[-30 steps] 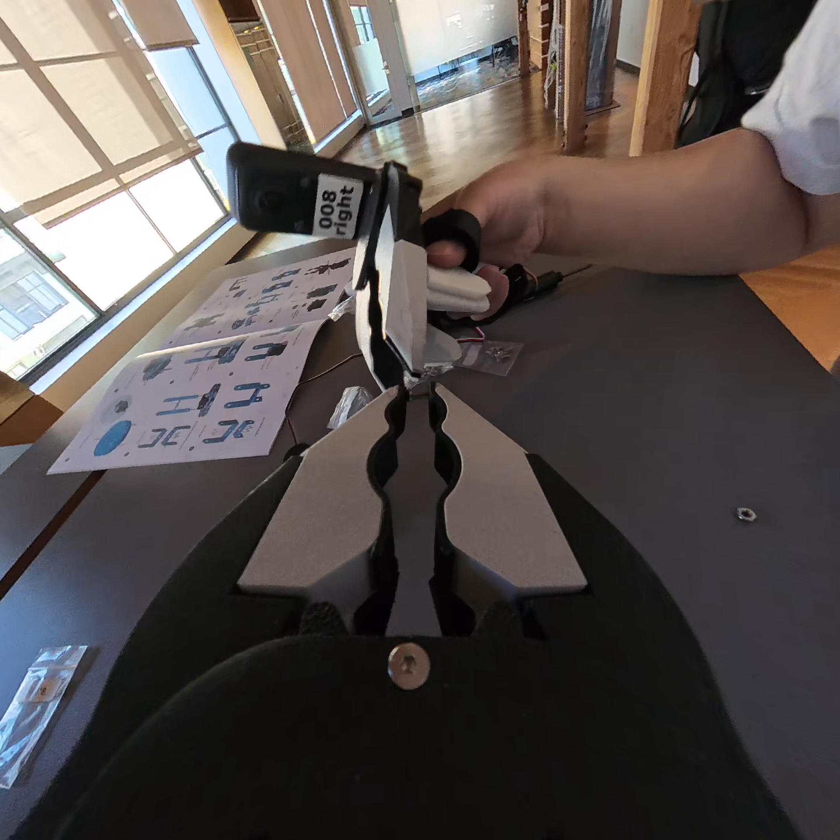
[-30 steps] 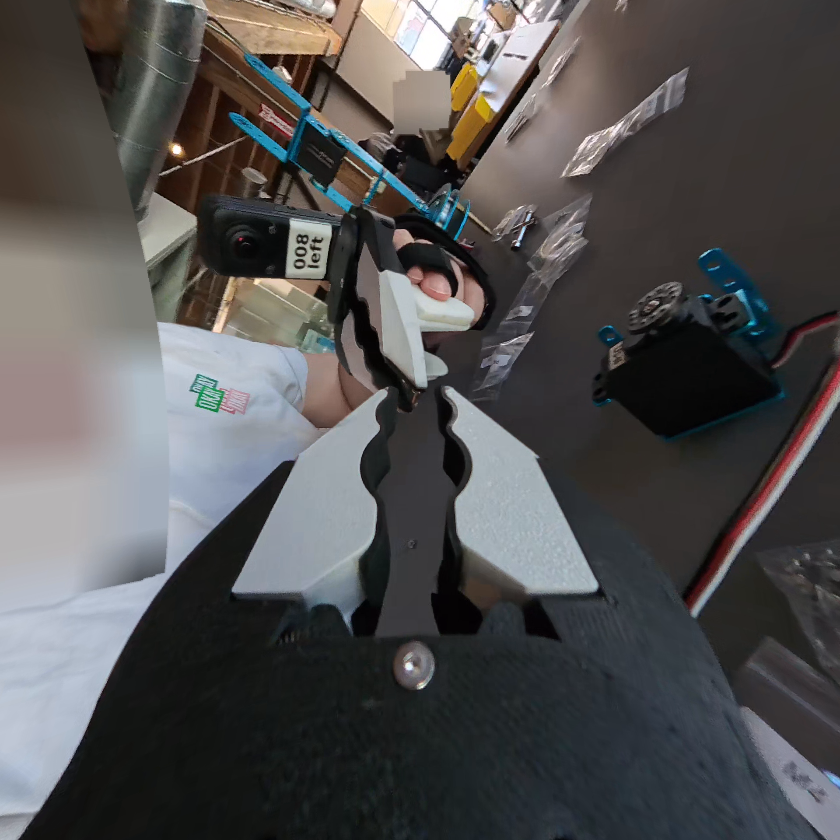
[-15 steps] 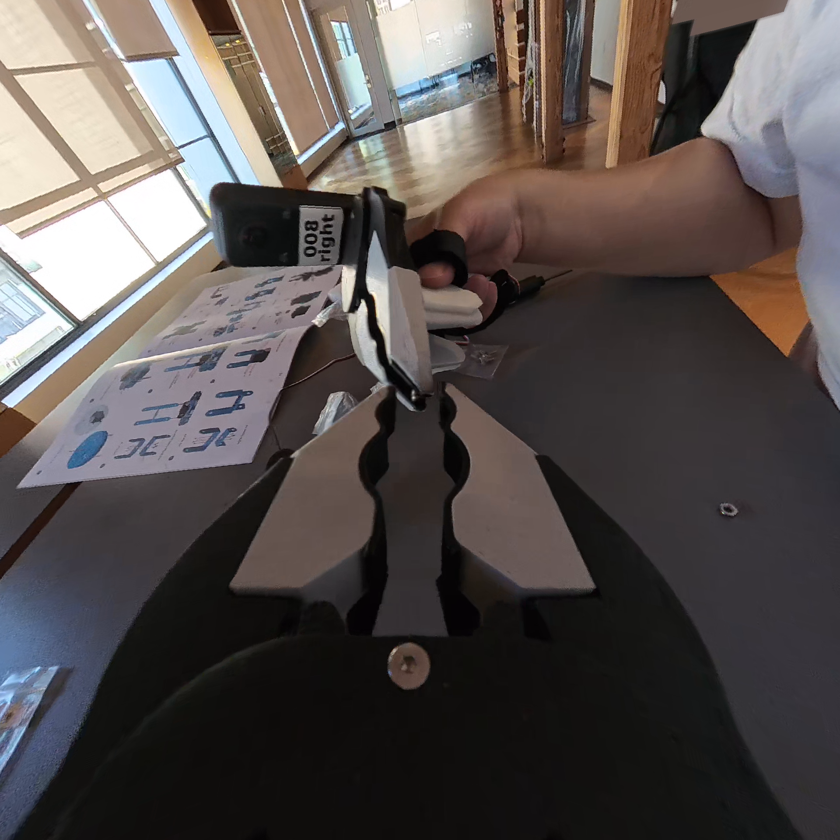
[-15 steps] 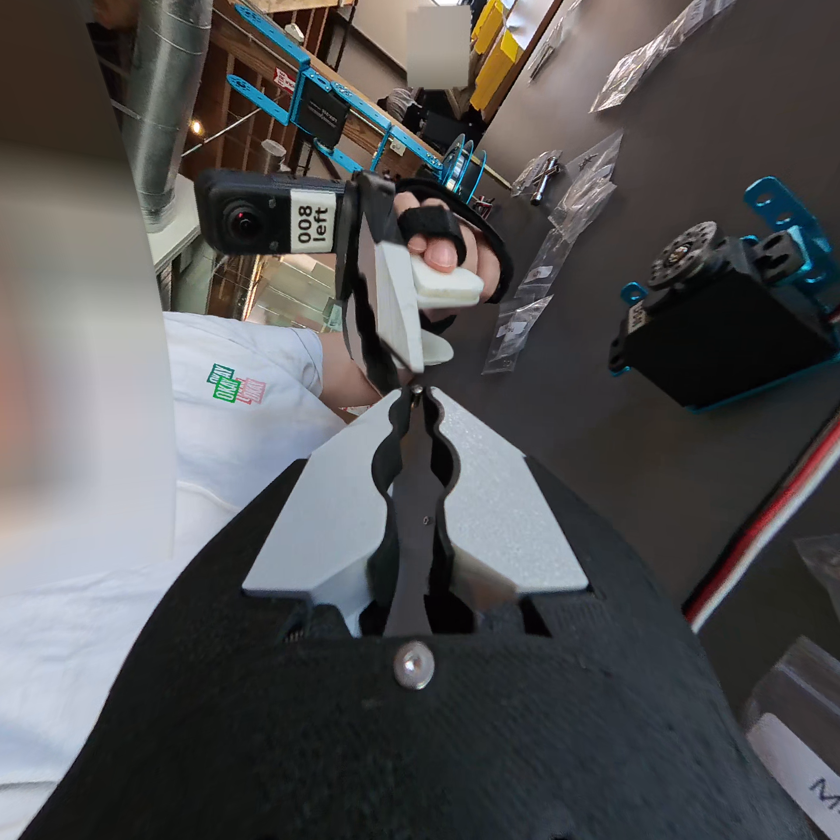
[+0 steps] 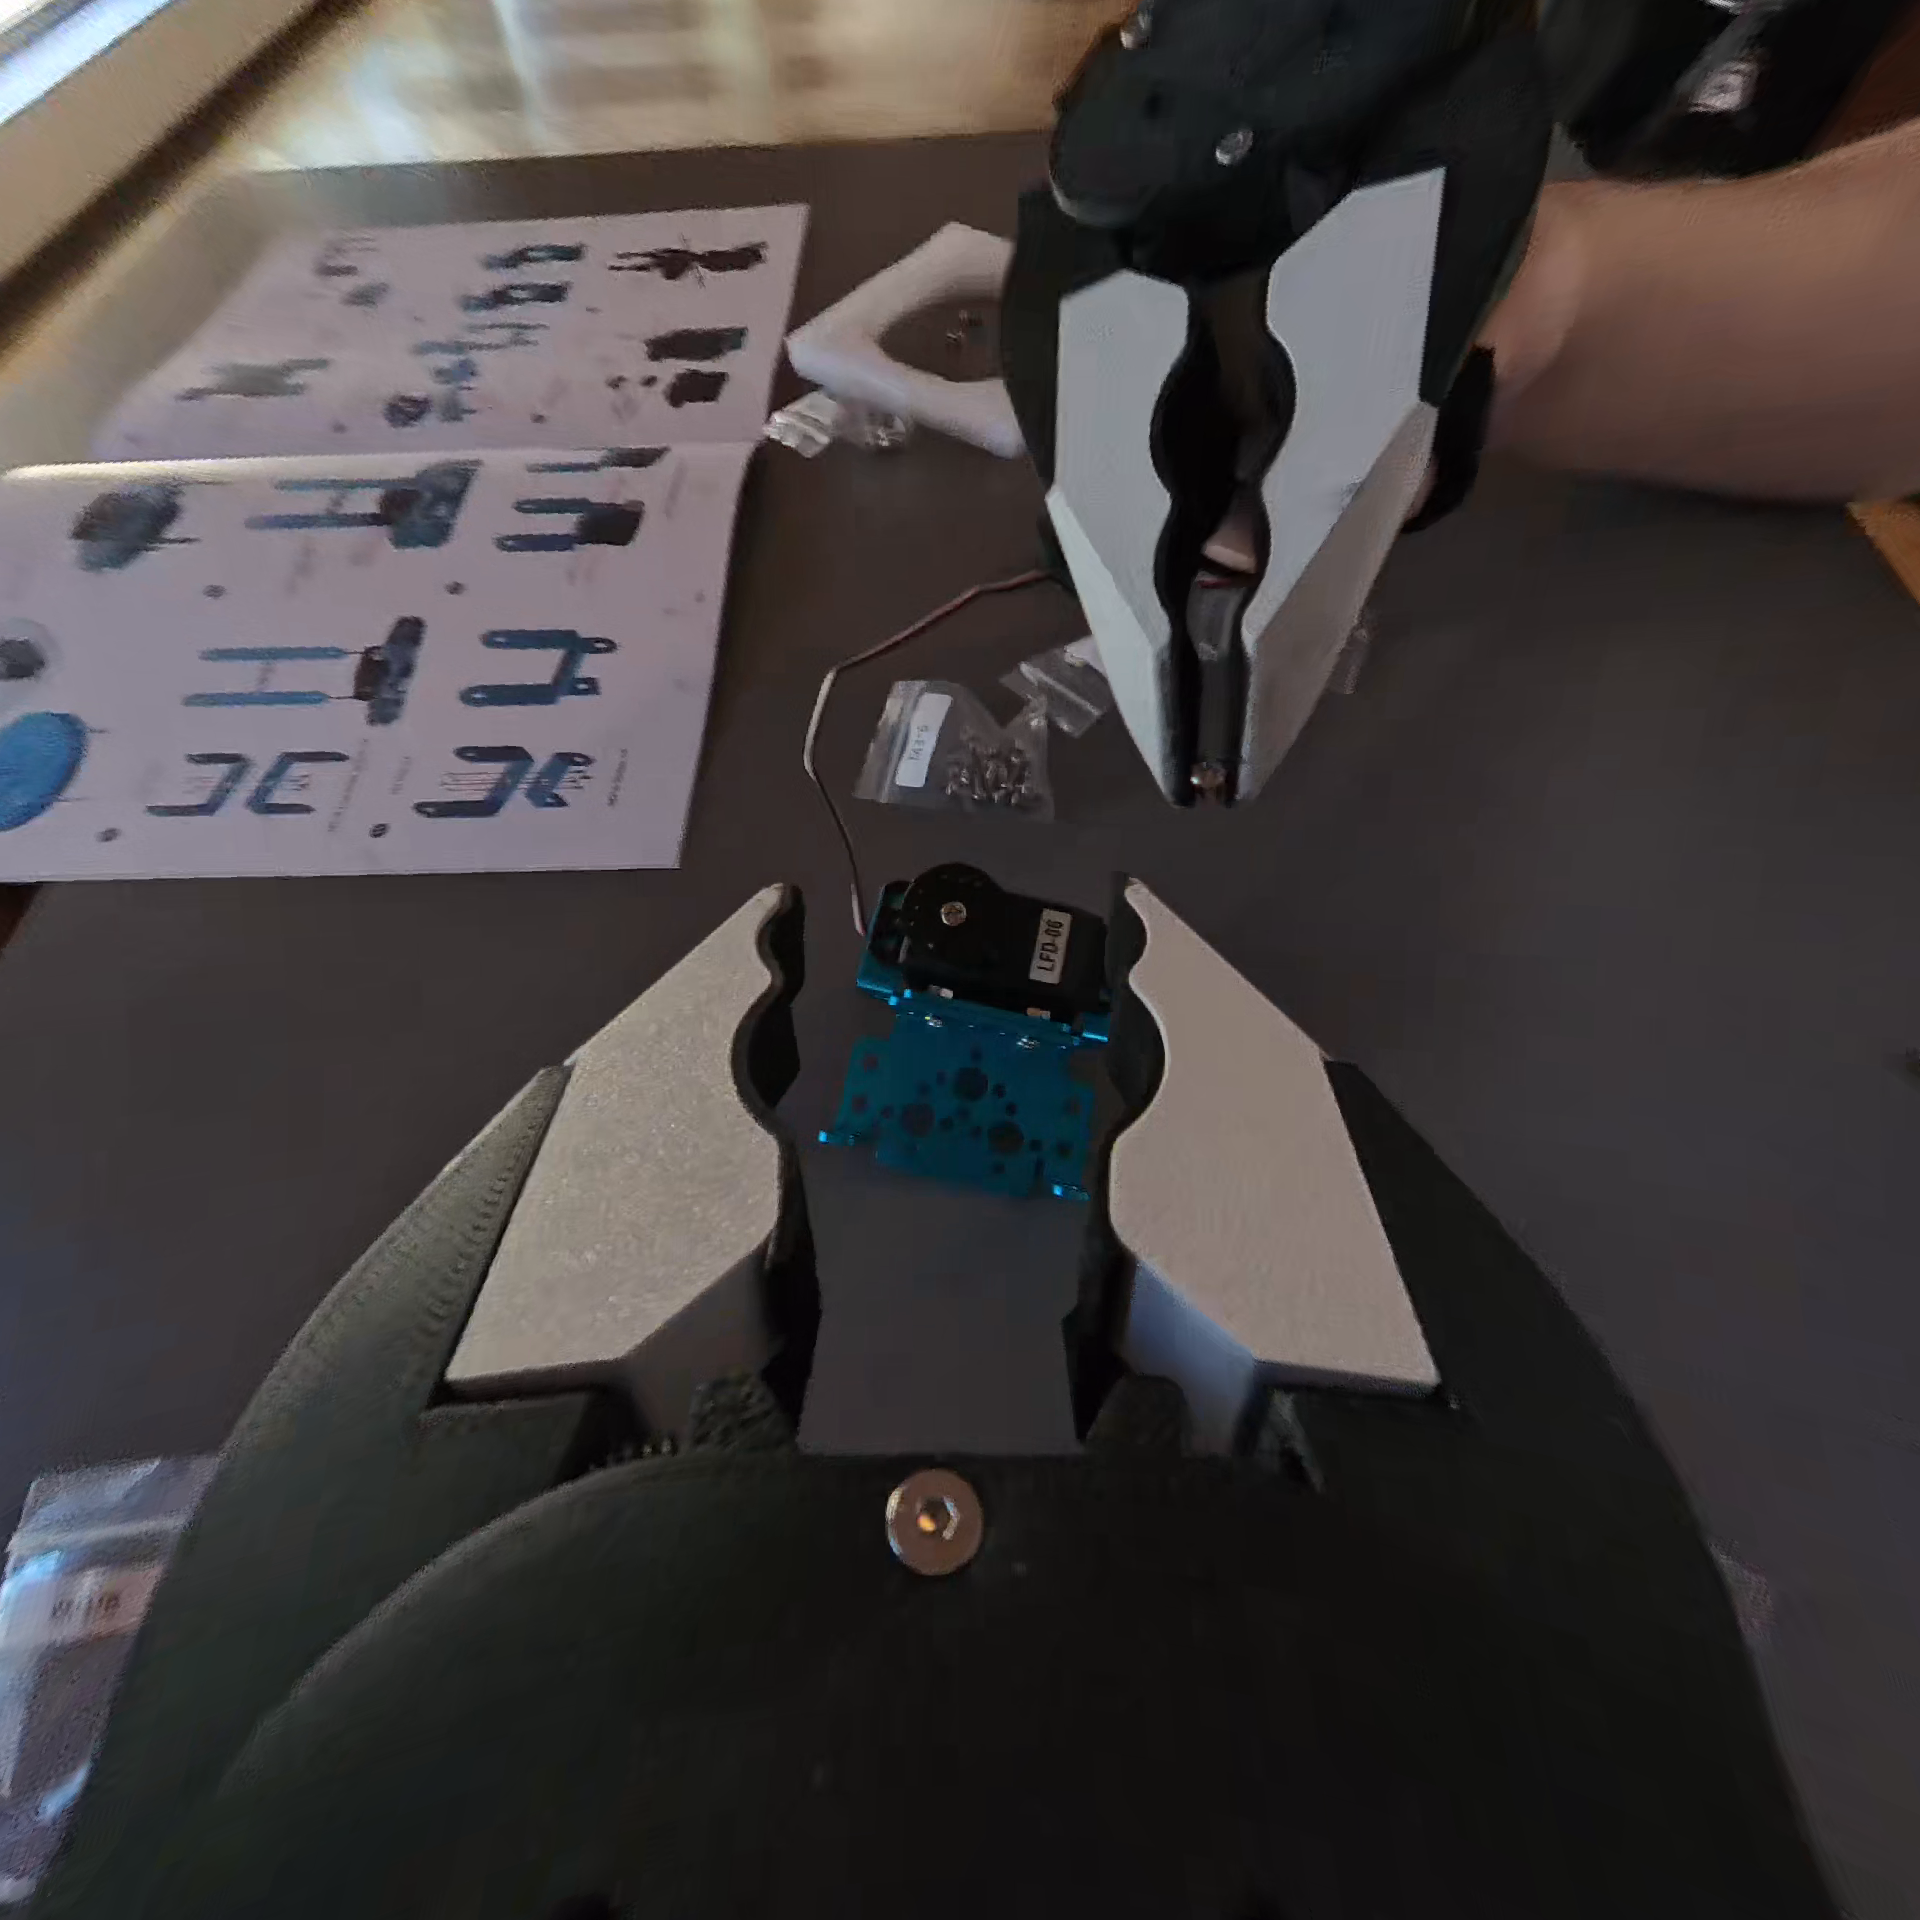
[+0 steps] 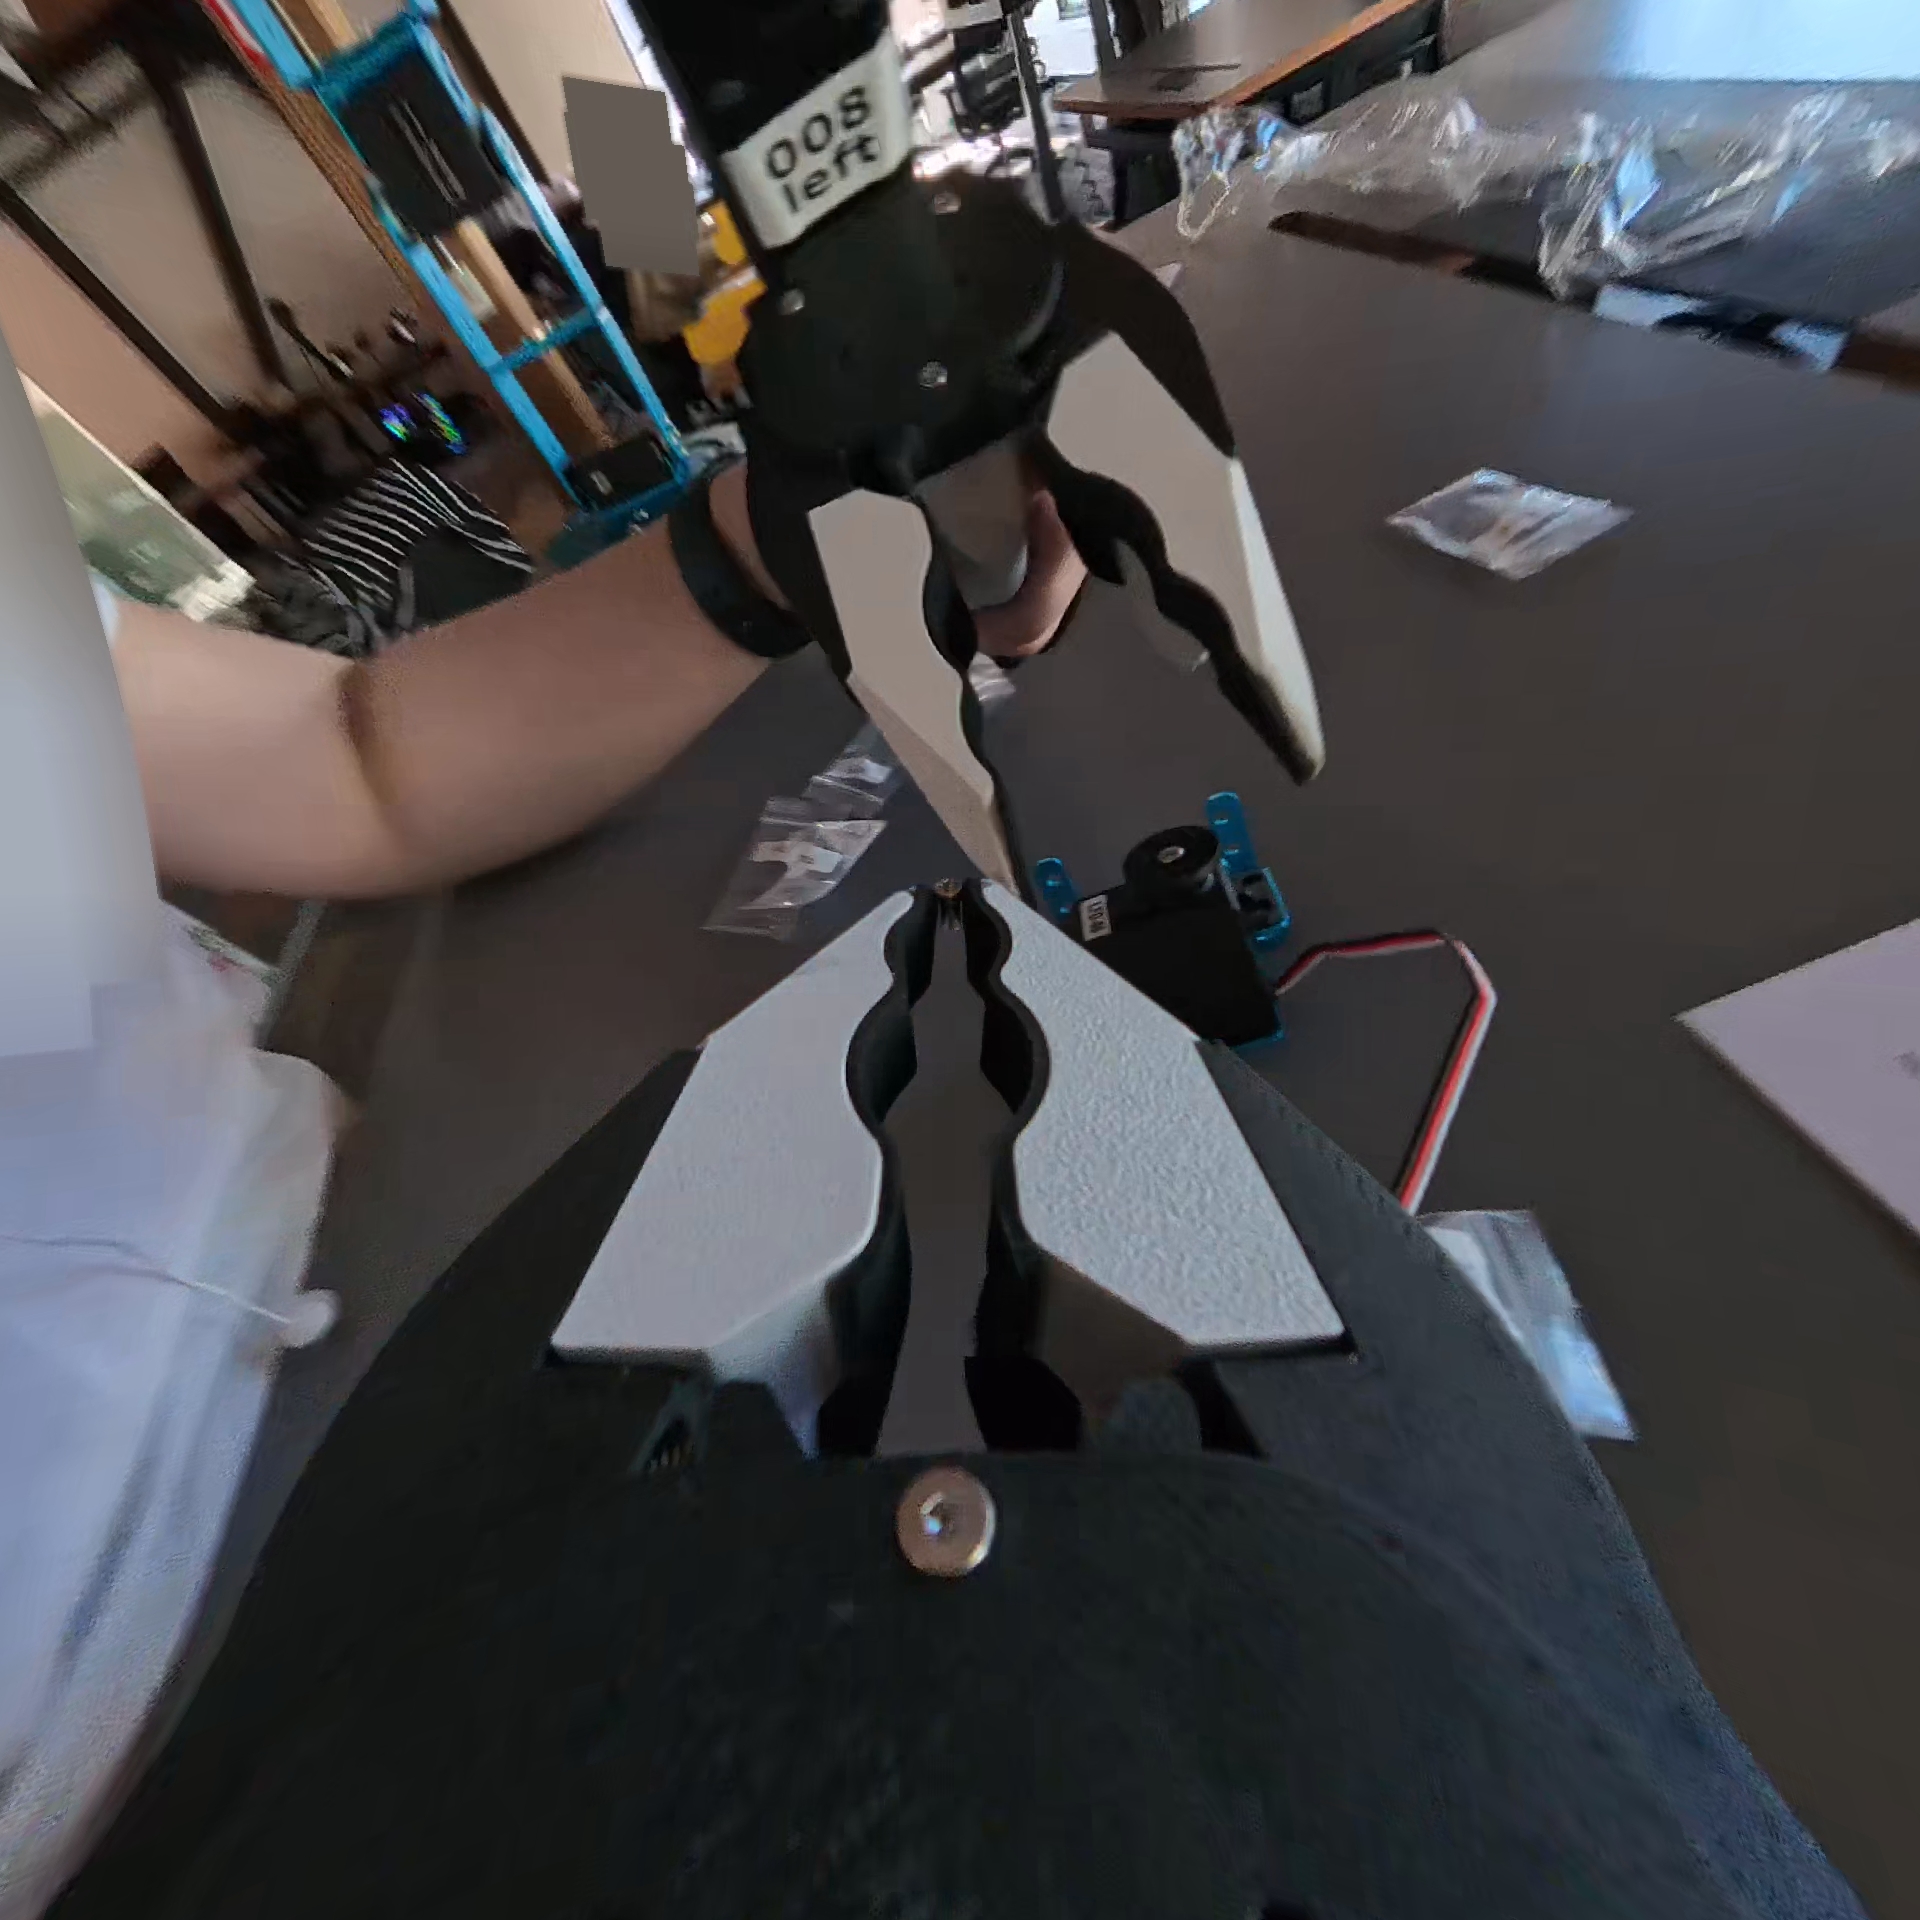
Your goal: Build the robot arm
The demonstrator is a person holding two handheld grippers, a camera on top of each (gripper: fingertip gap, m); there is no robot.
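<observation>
A black servo (image 5: 997,951) in a blue metal bracket (image 5: 956,1117) lies on the dark table. My left gripper (image 5: 954,899) is open, with one finger on each side of the servo, and I cannot tell whether they touch it. My right gripper (image 5: 1205,774) hangs just beyond and right of the servo, shut on a small metal screw (image 6: 945,886) at its tips. In the right wrist view my right gripper (image 6: 945,891) points down beside the servo (image 6: 1174,935), and the left gripper (image 6: 1148,821) stands open over it.
An open instruction sheet (image 5: 364,644) lies to the left. A bag of screws (image 5: 956,748), a white foam piece (image 5: 904,343) and the servo's cable (image 6: 1455,1039) lie nearby. More small bags (image 6: 810,842) (image 6: 1507,520) and crumpled plastic wrap (image 6: 1662,177) sit farther off.
Both grippers have swung down from facing each other in the air to point at the table. The left gripper has opened around the servo. The right has stayed shut on the screw.
</observation>
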